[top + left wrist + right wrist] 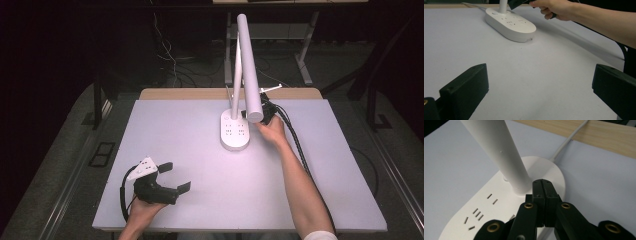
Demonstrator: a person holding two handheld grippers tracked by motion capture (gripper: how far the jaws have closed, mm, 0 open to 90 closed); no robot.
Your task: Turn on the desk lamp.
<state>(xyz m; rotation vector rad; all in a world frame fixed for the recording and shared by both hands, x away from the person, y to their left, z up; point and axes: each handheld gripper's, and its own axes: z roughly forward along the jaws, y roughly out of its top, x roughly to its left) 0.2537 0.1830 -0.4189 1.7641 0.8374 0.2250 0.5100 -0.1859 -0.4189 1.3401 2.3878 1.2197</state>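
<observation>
Standing at the far middle of the counter (200, 200), a white desk lamp (248, 65) rises from an oval base (235, 131) studded with power sockets, its cord (567, 138) trailing off the far edge. The right gripper (543, 185), jaws pressed together with nothing between them, hovers just beside the foot of the lamp post, tips apparently aimed at the base's top surface. A push landing off-centre could slide the base or nudge the post instead, judging by how close they sit. Near the left front corner, the left gripper (172, 176) rests with jaws spread wide, well apart from the lamp.
</observation>
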